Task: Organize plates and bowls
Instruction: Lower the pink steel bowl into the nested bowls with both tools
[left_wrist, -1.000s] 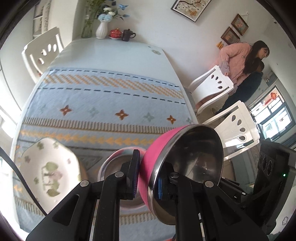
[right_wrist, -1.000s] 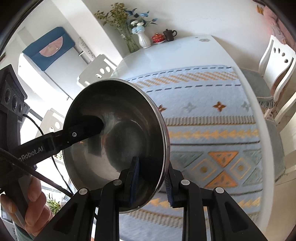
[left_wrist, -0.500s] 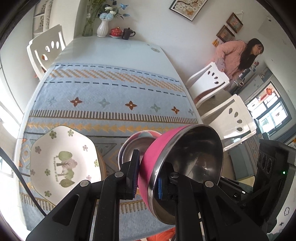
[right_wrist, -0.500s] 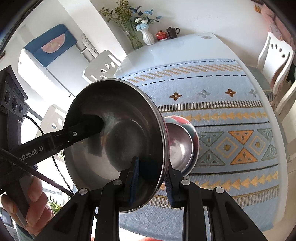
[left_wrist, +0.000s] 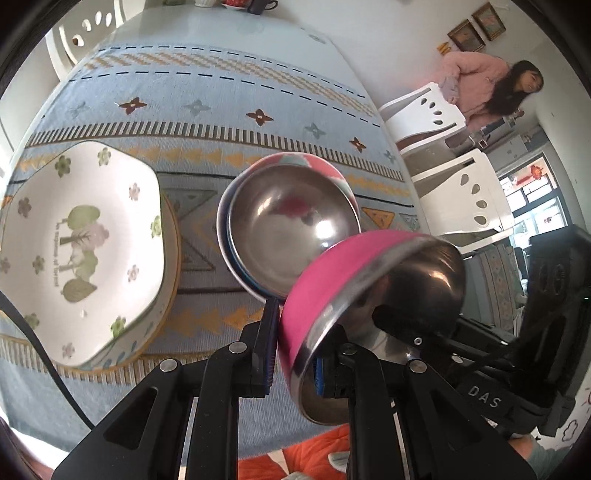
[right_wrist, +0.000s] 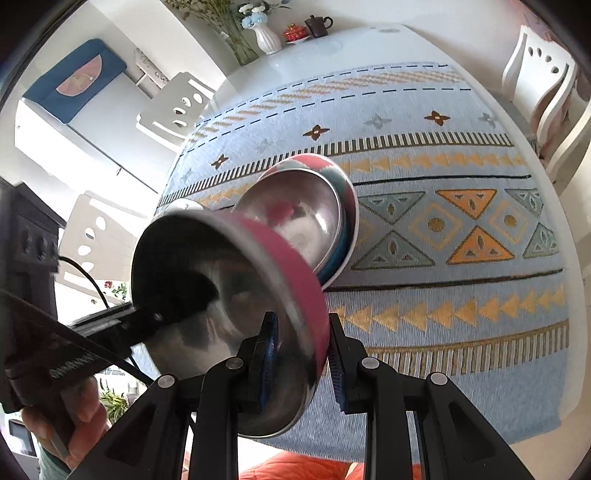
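Flowered plate (left_wrist: 74, 236): lies at the left of the patterned tablecloth (left_wrist: 207, 99), on a tan-rimmed plate (left_wrist: 173, 258) beneath it.
Nested bowls (left_wrist: 288, 225): sit near the middle of the cloth, just right of the plates, steel inside facing up, patterned bowl outermost.
Pink bowl (left_wrist: 332, 273): steel-lined, tilted on edge above the nested bowls' near rim, held from both sides.
Left gripper (left_wrist: 293, 354): narrow, pads clamped on the pink bowl's wall, one outside, one inside.
Right gripper (right_wrist: 303, 354): narrow, pinching the same bowl's opposite rim.
Person (left_wrist: 491, 88): stands by white chairs (left_wrist: 461, 192) at far right.
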